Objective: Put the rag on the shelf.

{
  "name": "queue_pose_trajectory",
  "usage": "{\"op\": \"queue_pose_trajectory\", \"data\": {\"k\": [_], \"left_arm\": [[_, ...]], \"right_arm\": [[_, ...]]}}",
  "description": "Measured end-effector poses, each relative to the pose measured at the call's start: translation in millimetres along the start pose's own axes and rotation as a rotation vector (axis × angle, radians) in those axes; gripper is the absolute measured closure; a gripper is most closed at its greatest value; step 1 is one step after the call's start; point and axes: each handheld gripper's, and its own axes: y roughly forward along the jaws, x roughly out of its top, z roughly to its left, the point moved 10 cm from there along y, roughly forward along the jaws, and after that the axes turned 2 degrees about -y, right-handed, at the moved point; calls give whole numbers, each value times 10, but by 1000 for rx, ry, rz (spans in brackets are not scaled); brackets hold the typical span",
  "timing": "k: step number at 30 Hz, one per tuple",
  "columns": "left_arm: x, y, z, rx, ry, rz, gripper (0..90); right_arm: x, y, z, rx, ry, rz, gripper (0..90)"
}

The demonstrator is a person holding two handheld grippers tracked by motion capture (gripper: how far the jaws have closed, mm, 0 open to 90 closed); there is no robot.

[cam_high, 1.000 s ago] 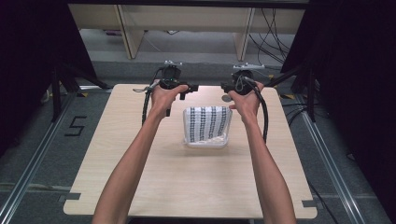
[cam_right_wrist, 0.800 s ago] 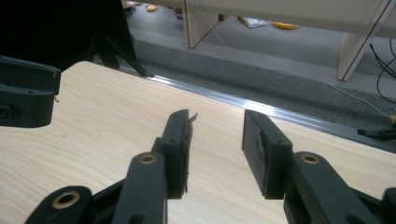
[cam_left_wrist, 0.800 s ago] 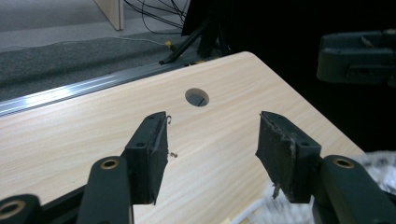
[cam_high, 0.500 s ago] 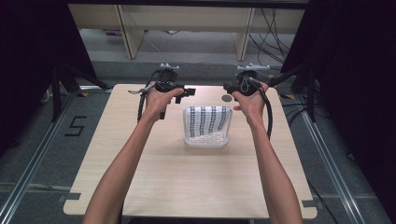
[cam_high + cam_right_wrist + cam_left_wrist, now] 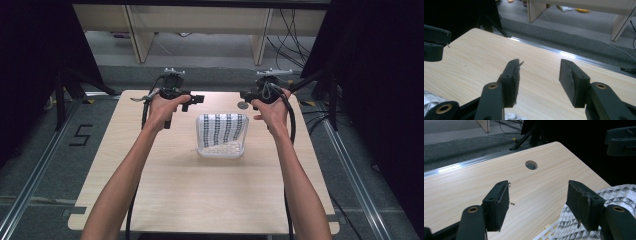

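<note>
Pale wood surface (image 5: 200, 200) on grey carpeted floor (image 5: 210, 55); patterned cloth (image 5: 222, 131) in white basket (image 5: 221, 151); left tool (image 5: 536, 202) and right tool (image 5: 540, 80) both released, jaws just widening, nothing between.

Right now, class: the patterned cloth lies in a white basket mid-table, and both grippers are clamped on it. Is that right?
Not quite. The patterned cloth does lie in the white basket, but the left gripper and right gripper are open, with nothing between their jaws, as both gripper views show.

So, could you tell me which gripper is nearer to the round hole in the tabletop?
The right gripper. Its jaws hang just above the hole near the table's far edge. The left gripper is across the patterned cloth, farther off. Both stand open with nothing between the jaws.
</note>
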Motion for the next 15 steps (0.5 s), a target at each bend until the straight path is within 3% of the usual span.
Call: {"op": "queue_pose_trajectory", "data": {"k": [3, 4, 9, 10, 15], "left_arm": [[-18, -34, 19, -6, -15, -12, 334], [-30, -49, 28, -8, -8, -3, 333], [-28, -110, 11, -18, -18, -25, 326], [-41, -128, 18, -15, -3, -15, 324], [-64, -159, -9, -9, 1, -25, 312]], "right_arm": [[-12, -40, -37, -12, -25, 7, 488], [-15, -40, -18, 1, -5, -4, 487], [-40, -91, -15, 32, -4, -14, 466], [-57, -108, 6, 34, 29, -7, 462], [-80, -135, -17, 45, 20, -21, 440]]}}
